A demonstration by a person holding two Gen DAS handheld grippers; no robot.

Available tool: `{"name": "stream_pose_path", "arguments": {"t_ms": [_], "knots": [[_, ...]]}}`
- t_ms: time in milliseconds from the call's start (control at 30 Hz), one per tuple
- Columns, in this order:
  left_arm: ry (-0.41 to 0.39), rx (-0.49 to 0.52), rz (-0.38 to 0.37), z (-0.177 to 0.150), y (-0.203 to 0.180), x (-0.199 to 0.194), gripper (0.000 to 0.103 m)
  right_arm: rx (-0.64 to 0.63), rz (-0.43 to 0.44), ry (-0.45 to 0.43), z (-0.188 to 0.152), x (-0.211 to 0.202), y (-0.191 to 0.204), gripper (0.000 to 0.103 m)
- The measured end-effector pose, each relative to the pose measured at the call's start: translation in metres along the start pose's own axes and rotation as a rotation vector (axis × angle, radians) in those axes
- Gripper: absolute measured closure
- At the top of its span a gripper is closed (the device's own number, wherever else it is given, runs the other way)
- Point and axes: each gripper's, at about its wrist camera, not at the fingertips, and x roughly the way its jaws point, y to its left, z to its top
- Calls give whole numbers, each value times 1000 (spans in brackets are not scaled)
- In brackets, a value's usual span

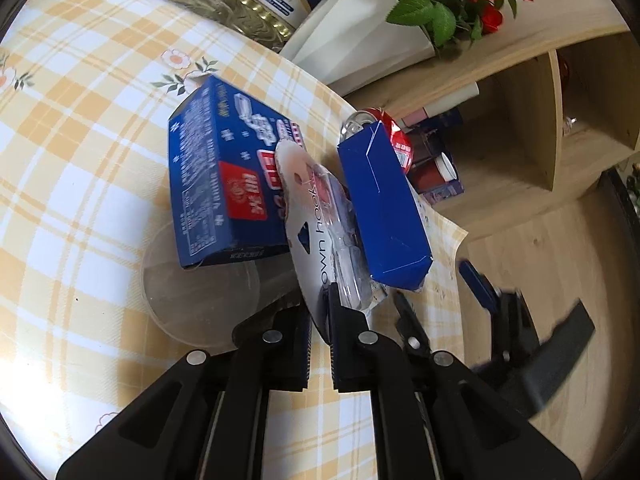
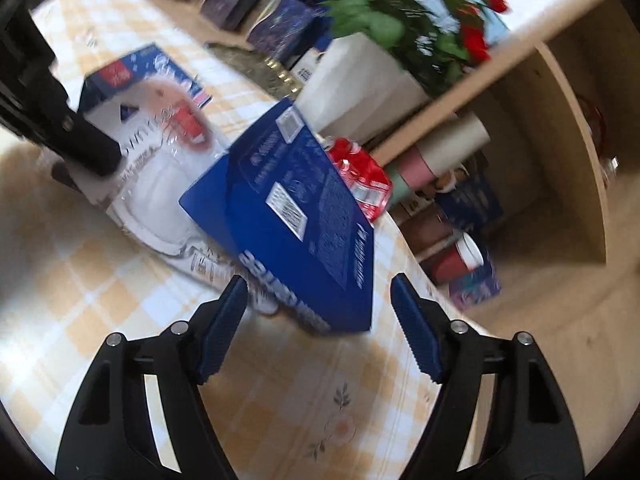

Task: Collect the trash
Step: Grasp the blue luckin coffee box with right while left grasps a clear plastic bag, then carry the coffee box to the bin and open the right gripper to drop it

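blister pack (image 1: 320,216) between two cartons (image 1: 224,184) — tabletop (image 1: 80,120)

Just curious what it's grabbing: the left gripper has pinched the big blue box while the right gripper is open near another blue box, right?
Not quite. The left gripper has pinched the white blister pack, not the big blue box, as the left wrist view shows. The right gripper is open near another blue box.

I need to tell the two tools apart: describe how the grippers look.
They look alike. The left gripper and right gripper both have black angular plastic bodies with silver round pivot pins and cut-out slots. Their fingers carry dark blue ribbed pads. No cables or sleeves show.
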Motion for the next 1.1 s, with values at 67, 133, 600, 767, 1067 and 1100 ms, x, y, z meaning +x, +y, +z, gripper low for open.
{"name": "stream_pose_path", "arguments": {"t_ms": [67,133,600,767,1067,1100], "knots": [[0,6,-7,0,0,-2,96,-94,-34,14,5,10,10,34],[0,22,-8,-1,-2,-4,97,-133,-47,16,10,15,14,37],[-71,258,-31,-18,-49,-55,102,409,202,-42,3,-26,-63,83],[-102,307,-61,-27,-68,-86,102,613,306,-77,-23,-61,-84,84],[-169,389,-101,-44,-100,-154,102,832,367,-151,-70,-126,-95,84],[-176,398,-101,-47,-101,-162,102,844,368,-156,-74,-132,-94,84]]}}
